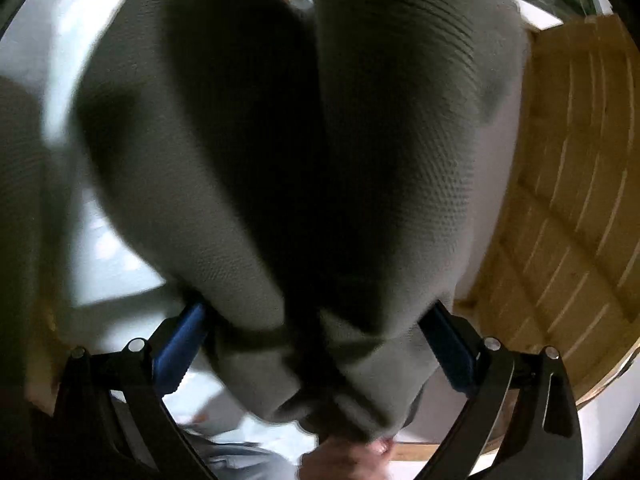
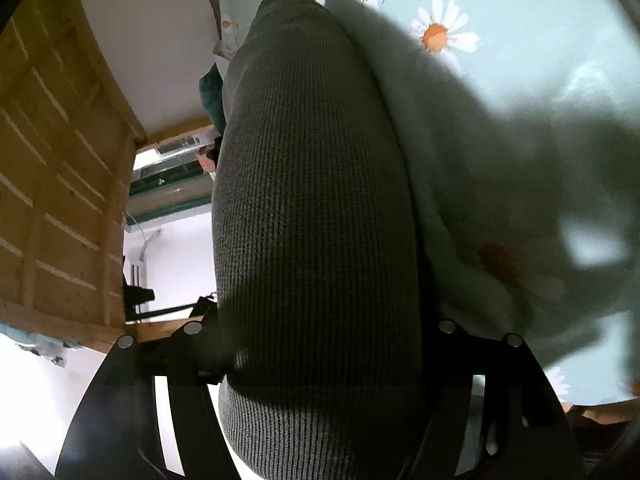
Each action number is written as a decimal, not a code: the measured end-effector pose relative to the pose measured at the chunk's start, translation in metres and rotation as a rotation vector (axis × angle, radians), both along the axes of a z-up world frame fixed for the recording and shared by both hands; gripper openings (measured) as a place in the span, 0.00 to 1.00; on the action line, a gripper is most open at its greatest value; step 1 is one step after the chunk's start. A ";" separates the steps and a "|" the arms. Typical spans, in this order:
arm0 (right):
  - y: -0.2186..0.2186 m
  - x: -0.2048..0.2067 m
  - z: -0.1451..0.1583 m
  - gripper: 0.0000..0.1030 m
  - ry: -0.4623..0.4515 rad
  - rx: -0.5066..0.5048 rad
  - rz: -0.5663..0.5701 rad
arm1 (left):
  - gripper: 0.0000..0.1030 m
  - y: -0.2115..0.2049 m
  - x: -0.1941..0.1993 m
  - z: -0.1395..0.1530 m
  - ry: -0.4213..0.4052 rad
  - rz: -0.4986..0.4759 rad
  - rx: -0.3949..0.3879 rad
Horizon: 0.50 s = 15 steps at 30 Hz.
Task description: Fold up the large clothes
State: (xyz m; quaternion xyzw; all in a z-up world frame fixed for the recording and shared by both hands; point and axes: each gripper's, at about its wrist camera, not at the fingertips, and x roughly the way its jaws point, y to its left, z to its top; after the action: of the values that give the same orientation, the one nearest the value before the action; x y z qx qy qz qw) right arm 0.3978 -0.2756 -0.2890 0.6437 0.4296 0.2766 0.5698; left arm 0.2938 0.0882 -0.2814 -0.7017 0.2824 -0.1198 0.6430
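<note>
A grey knitted garment (image 1: 280,160) fills the left wrist view, hanging in two thick folds. My left gripper (image 1: 316,344) is shut on a bunched part of it; blue pads (image 1: 180,348) show at each side of the cloth. In the right wrist view the same grey knit (image 2: 316,220) runs forward in a thick roll between my fingers. My right gripper (image 2: 320,344) is shut on it, and the cloth hides the fingertips. The picture in the left wrist view is blurred.
A pale green bedsheet with daisies (image 2: 500,80) lies to the right of the garment. A wooden slatted panel (image 2: 52,184) and a white wall (image 2: 160,40) stand at the left. The wooden panel also shows in the left wrist view (image 1: 568,200). A hand (image 1: 352,456) shows at the bottom.
</note>
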 end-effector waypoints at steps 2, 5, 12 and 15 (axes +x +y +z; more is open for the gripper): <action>0.001 0.003 0.005 0.63 -0.011 -0.024 0.016 | 0.95 -0.001 0.013 -0.004 0.019 -0.065 -0.027; -0.006 -0.004 0.008 0.63 -0.024 -0.054 0.028 | 0.64 -0.006 0.021 -0.002 0.015 -0.139 -0.009; 0.011 0.021 0.004 0.98 -0.073 -0.228 0.186 | 0.40 -0.020 0.029 0.005 0.053 -0.218 0.085; 0.015 0.034 0.009 0.98 -0.068 -0.226 0.218 | 0.38 -0.023 0.030 0.013 0.047 -0.232 0.117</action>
State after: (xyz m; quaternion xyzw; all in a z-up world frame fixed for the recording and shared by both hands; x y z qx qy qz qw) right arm 0.4313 -0.2608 -0.2798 0.5153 0.5058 0.3082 0.6194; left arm 0.3234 0.0656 -0.2683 -0.6282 0.3831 -0.1604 0.6580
